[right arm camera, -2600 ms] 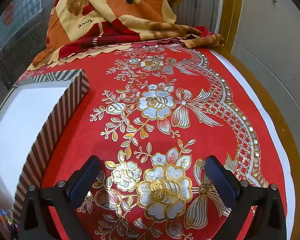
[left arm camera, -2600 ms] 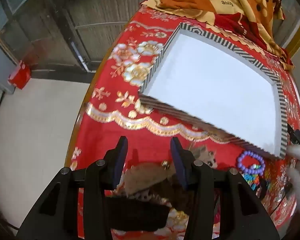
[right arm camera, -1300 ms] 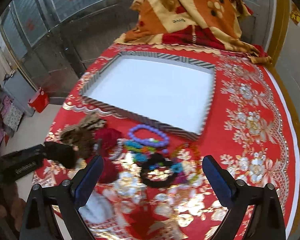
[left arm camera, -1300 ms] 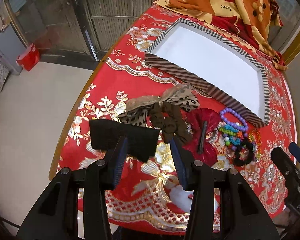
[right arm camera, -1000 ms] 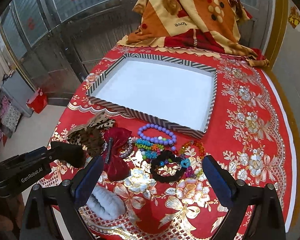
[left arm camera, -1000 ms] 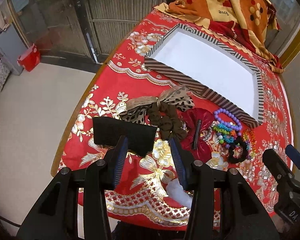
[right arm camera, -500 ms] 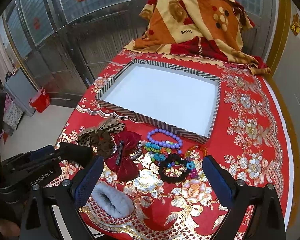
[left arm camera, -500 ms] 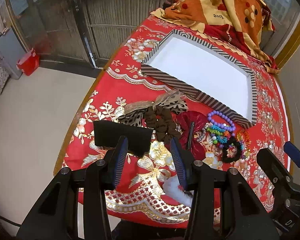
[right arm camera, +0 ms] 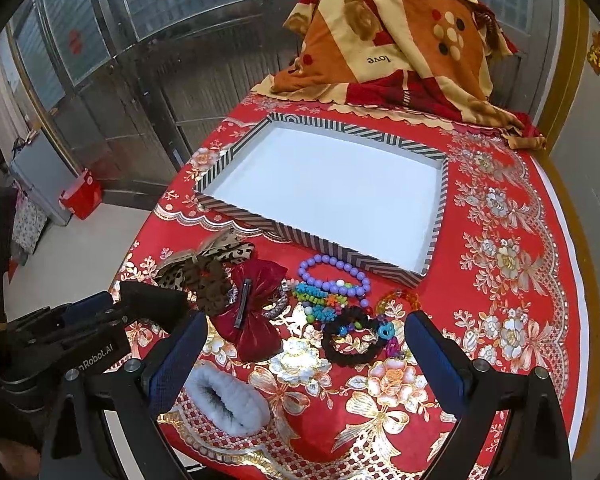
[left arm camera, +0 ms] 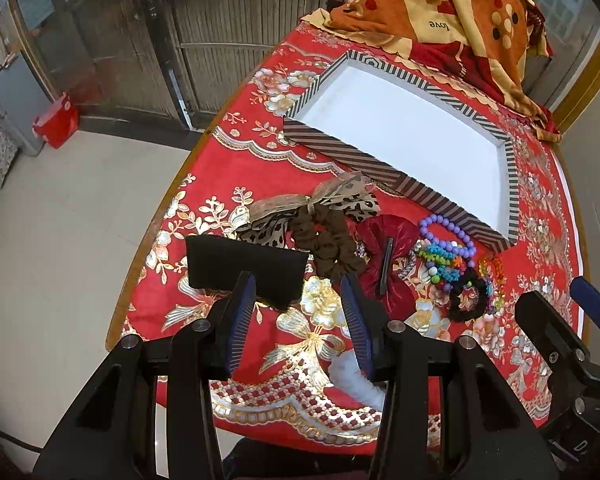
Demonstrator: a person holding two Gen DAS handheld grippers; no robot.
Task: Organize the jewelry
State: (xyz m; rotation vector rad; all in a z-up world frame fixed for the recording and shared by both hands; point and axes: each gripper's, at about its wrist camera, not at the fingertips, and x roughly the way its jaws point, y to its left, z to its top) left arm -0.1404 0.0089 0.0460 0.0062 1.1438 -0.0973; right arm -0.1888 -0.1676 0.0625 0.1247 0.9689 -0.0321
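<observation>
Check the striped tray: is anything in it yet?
Empty. The striped tray shows only its bare white floor in both views; the bead bracelets and hair bows lie on the tablecloth in front of it.

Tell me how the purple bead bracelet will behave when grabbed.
The purple bracelet will probably sag into a loop, being separate beads on a string. Its round, glossy beads may slip from the jaws. It overlaps the colourful bracelets, so it might drag them.
</observation>
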